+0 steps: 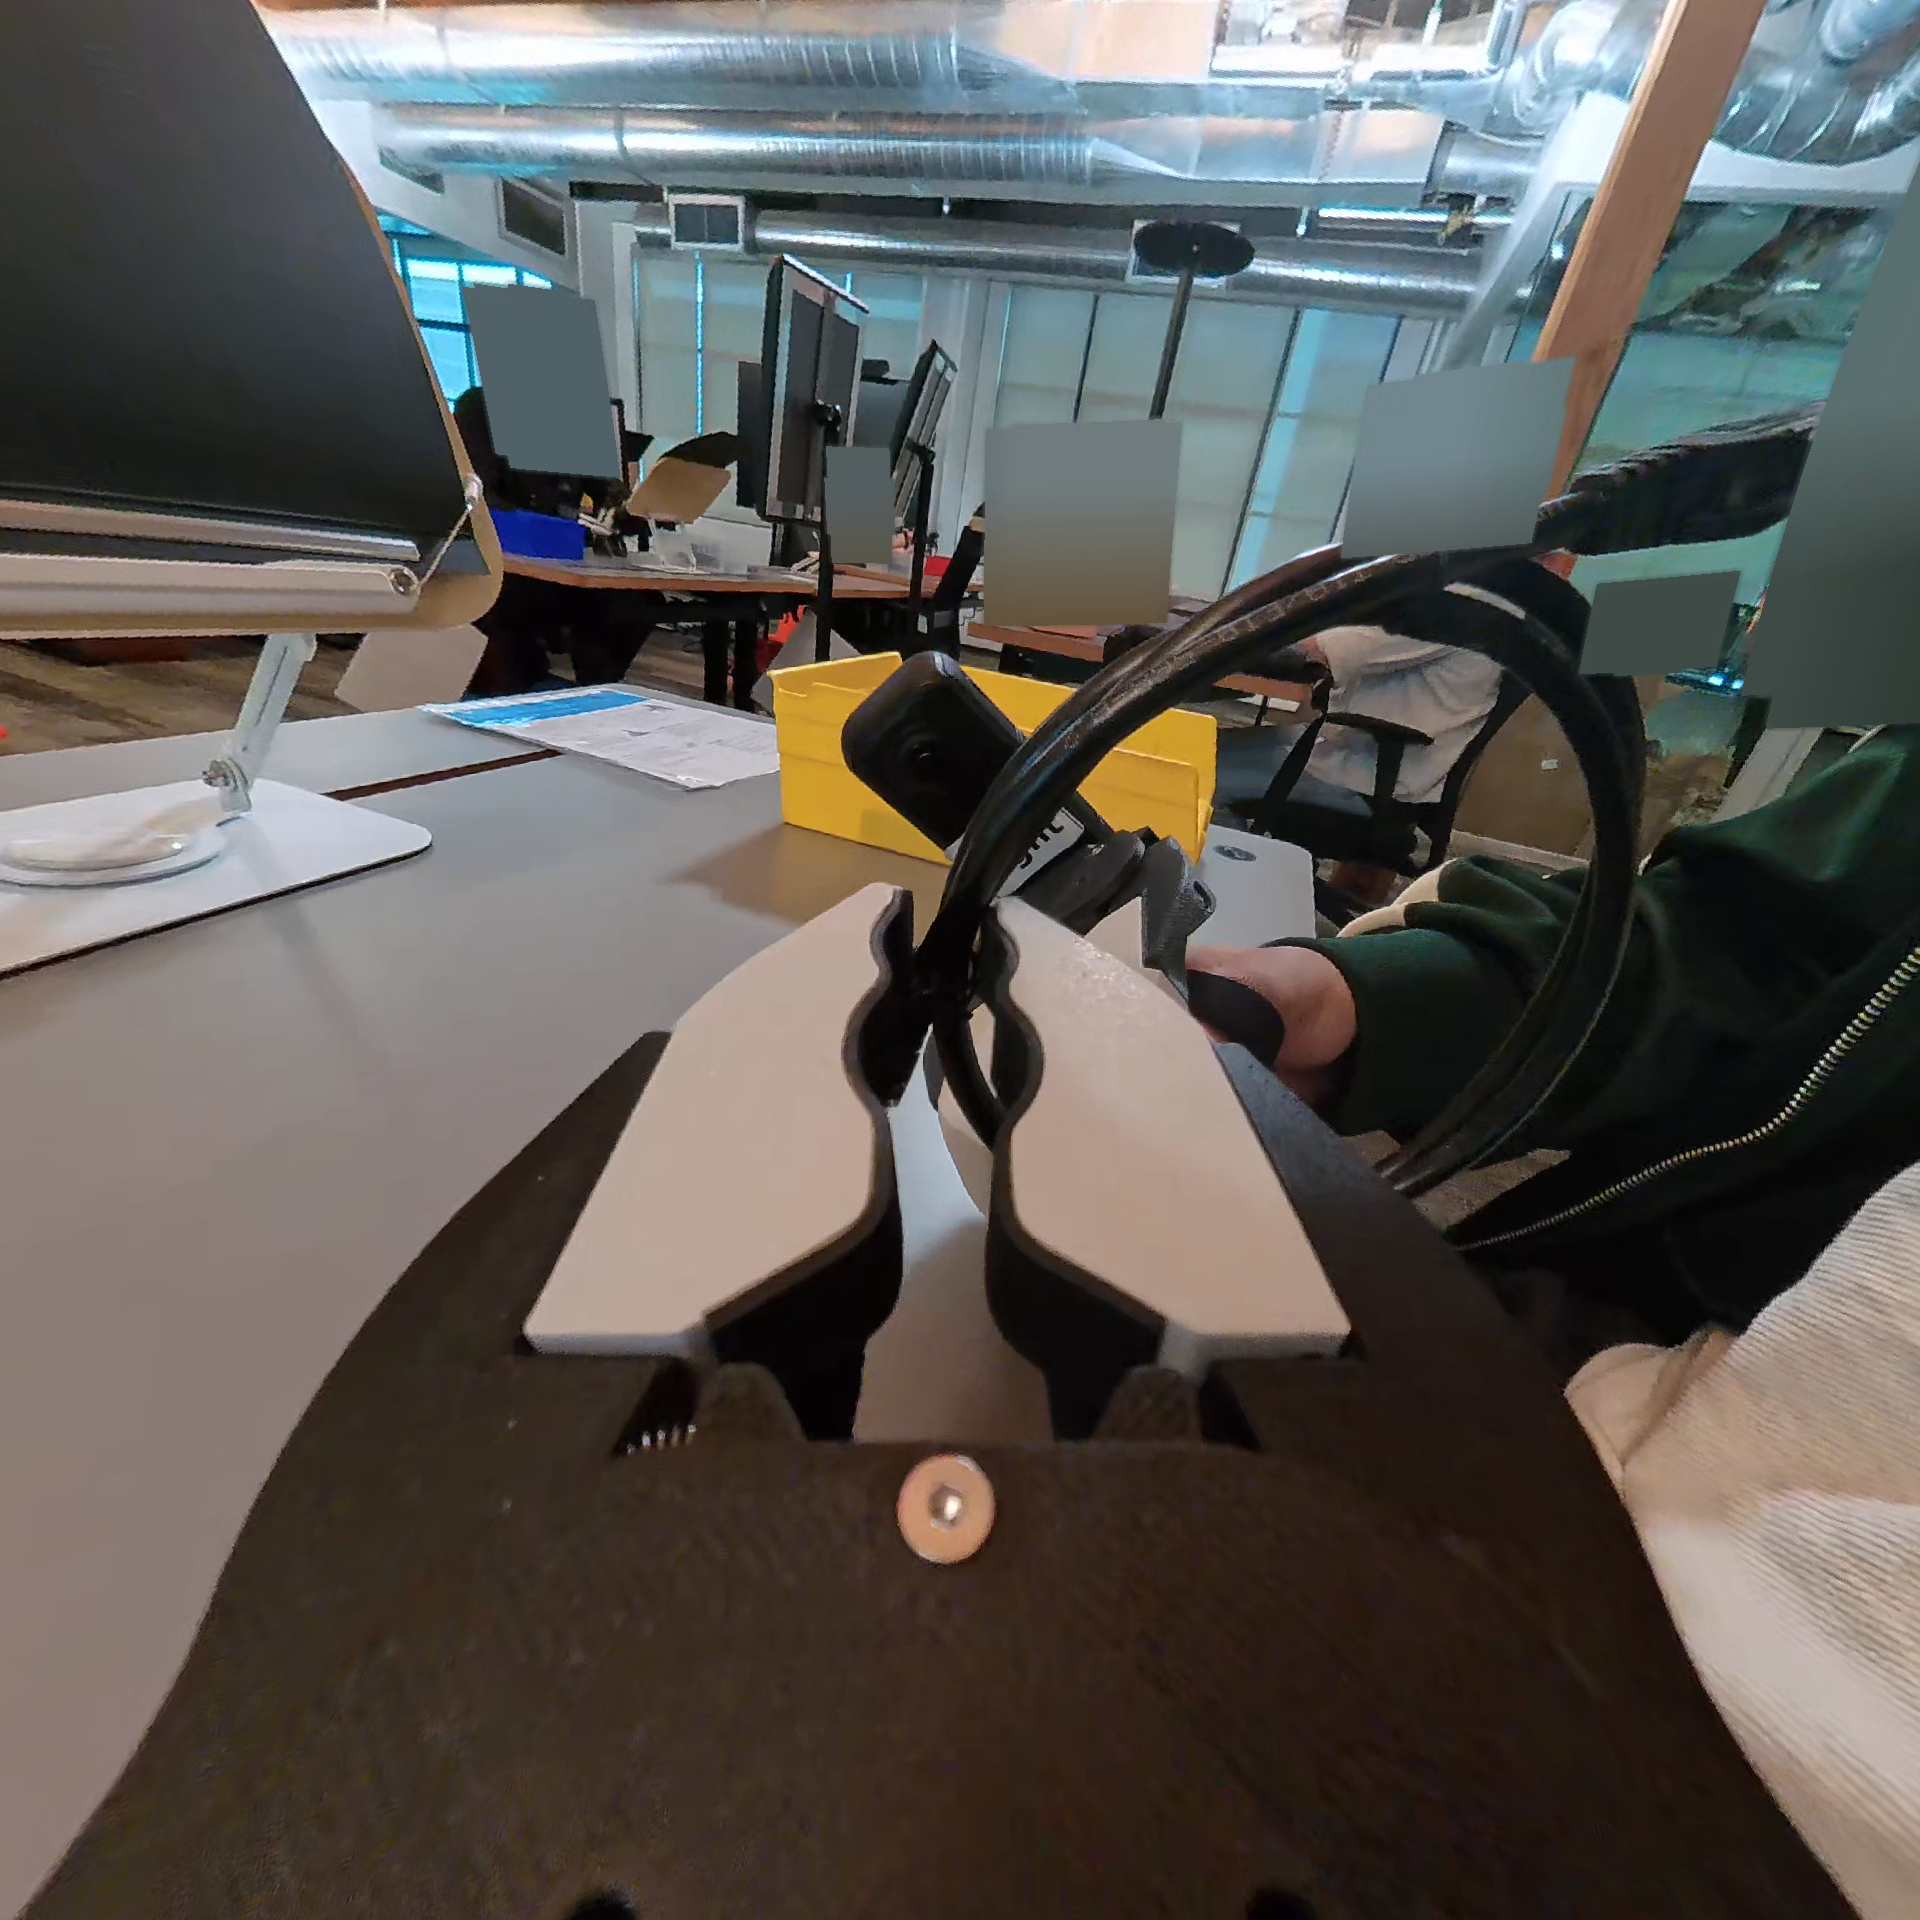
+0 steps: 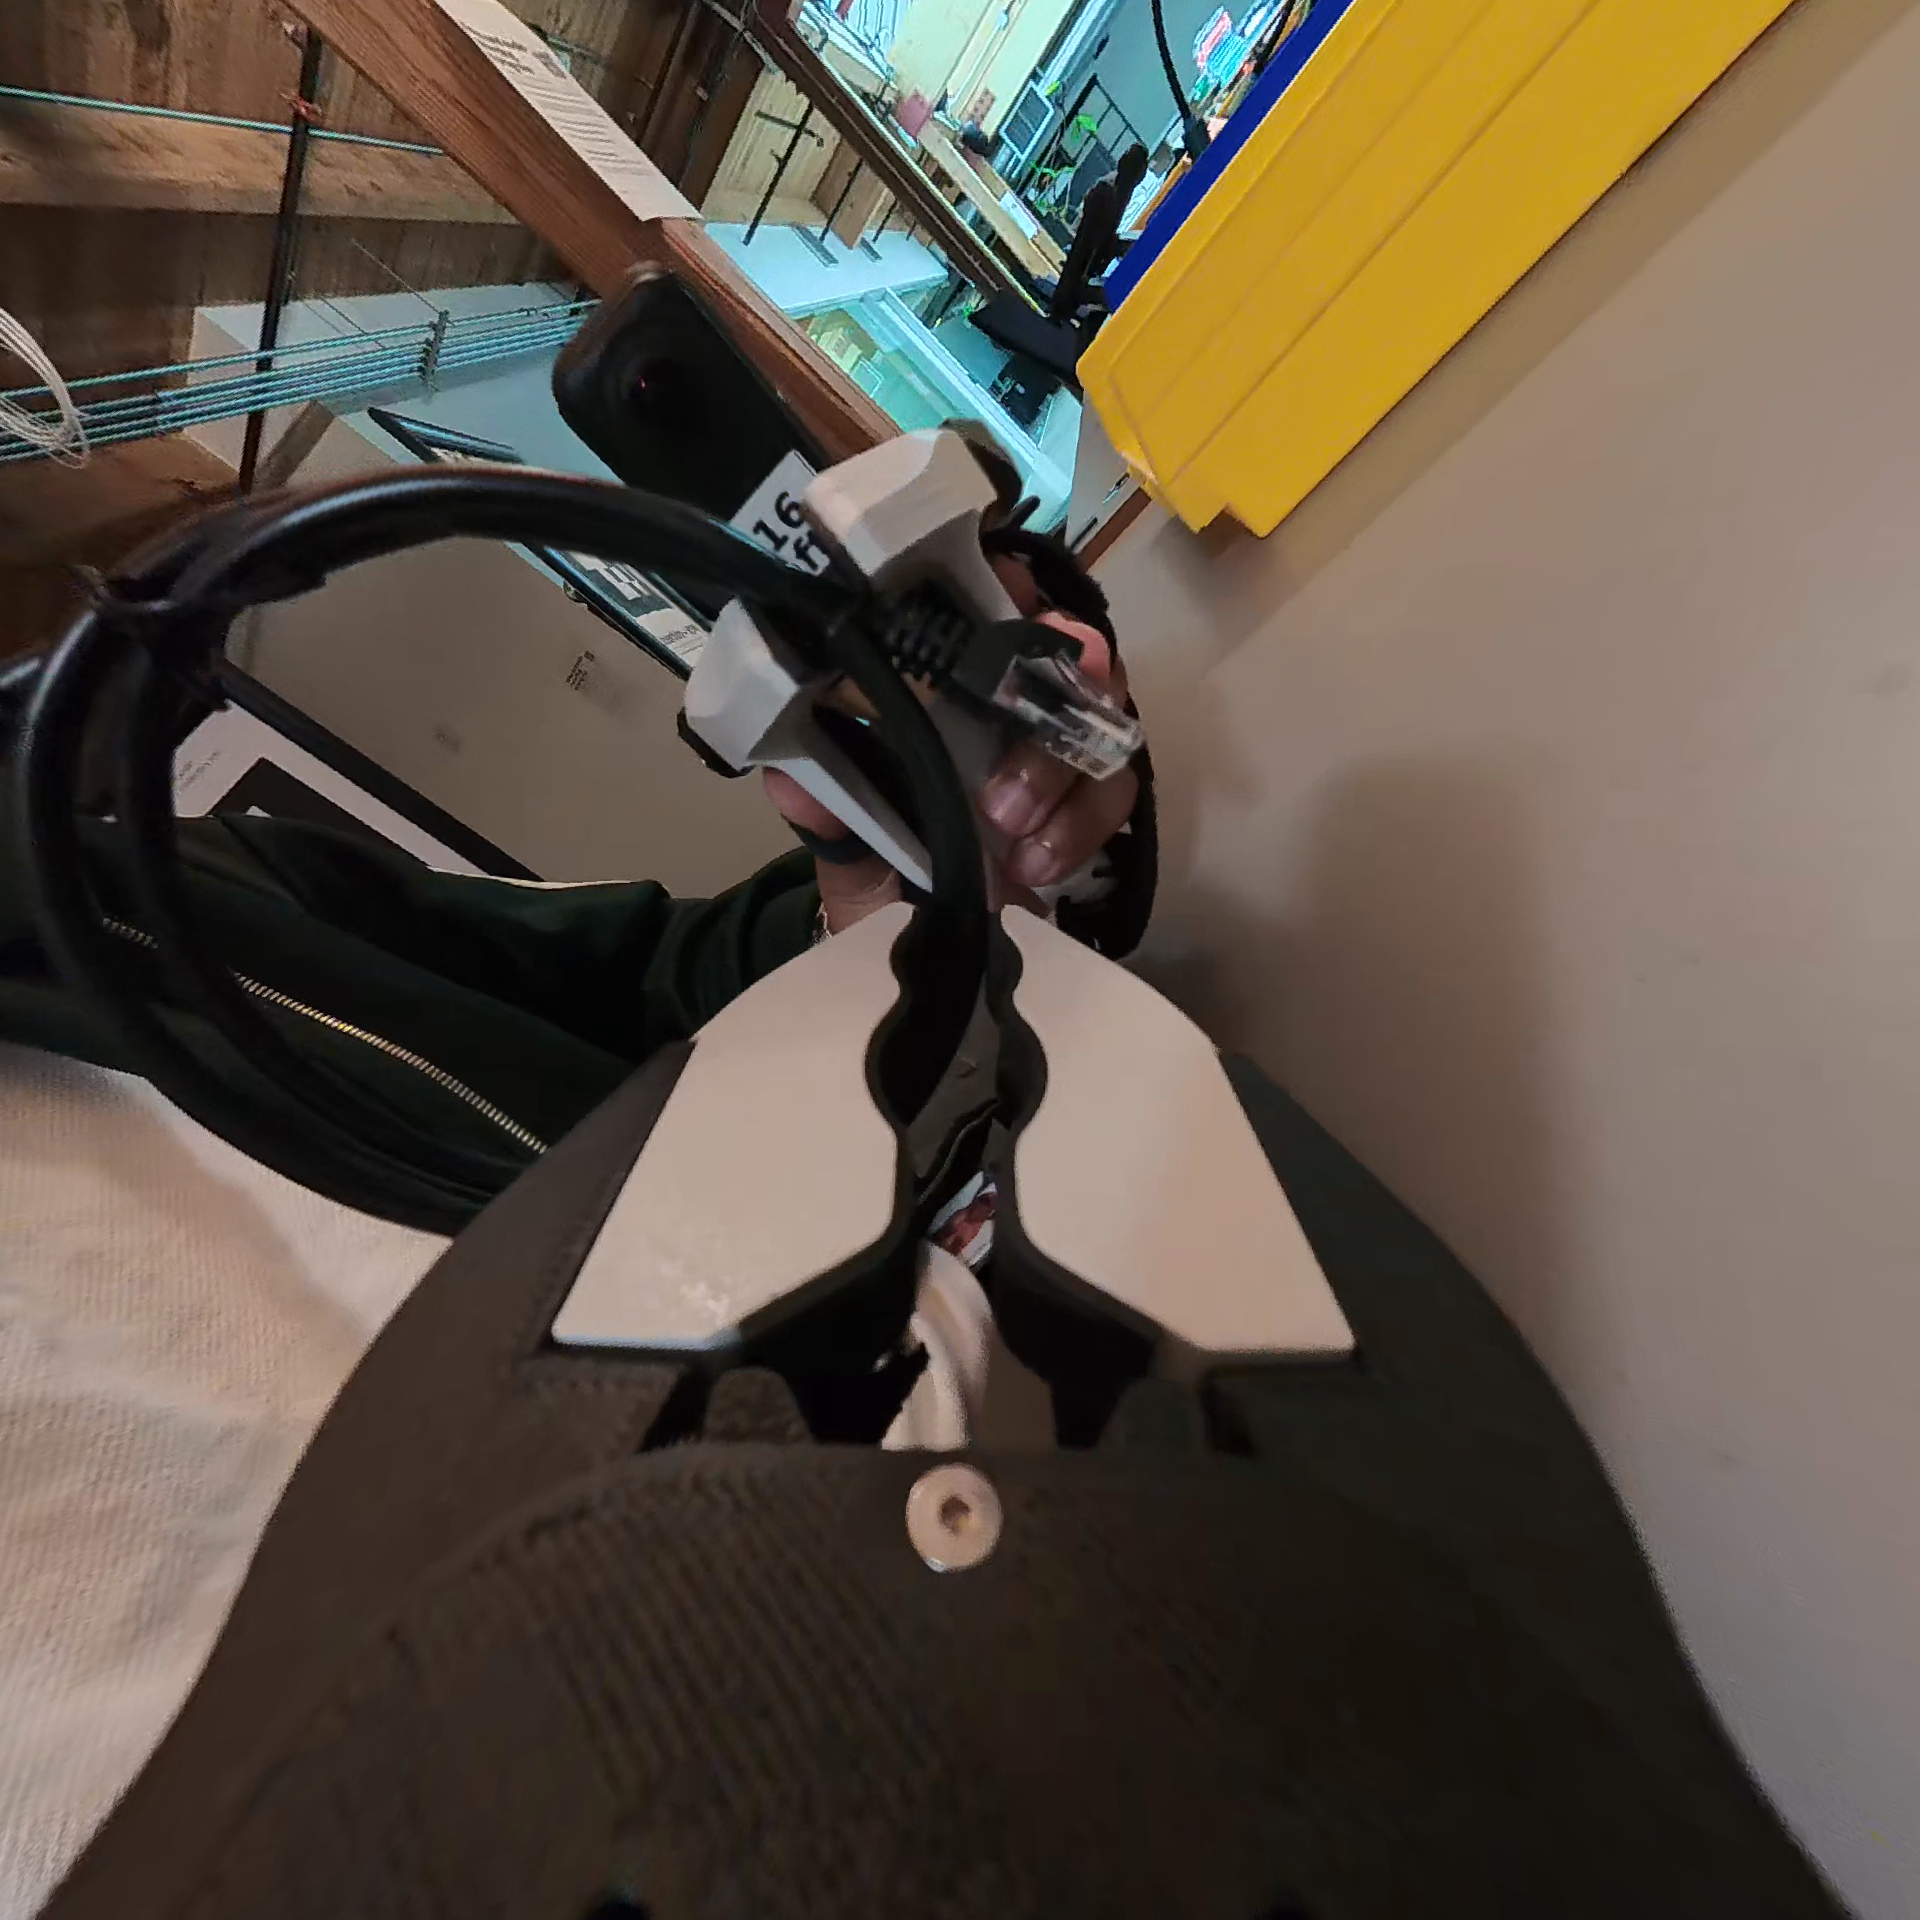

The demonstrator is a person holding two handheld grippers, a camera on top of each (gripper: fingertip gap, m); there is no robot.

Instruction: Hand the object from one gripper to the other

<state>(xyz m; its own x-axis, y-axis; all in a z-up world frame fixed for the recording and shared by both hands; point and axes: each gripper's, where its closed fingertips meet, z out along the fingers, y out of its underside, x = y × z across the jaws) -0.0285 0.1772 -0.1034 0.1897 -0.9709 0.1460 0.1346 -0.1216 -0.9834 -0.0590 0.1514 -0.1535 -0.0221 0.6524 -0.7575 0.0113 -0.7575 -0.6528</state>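
Note:
A coiled black network cable [image 1: 1299,623] hangs in the air above the grey table [image 1: 416,987]. My left gripper [image 1: 945,914] is shut on one part of the coil. The right gripper's body and camera [image 1: 925,748] sit just behind it, with the fingertips hidden. In the right wrist view my right gripper [image 2: 951,925] is shut on the cable [image 2: 416,499] too. The left gripper [image 2: 831,644] clamps the cable a little farther up, near the clear plug [image 2: 1081,727]. Both grippers hold the coil at once, close together.
A yellow bin [image 1: 997,748] stands on the table behind the grippers and shows in the right wrist view [image 2: 1351,260]. A monitor stand [image 1: 208,831] and printed paper [image 1: 623,727] sit at the left. A person's hand [image 1: 1288,997] and dark green sleeve are at the right. There is about 6 cm between the tips of the two grippers.

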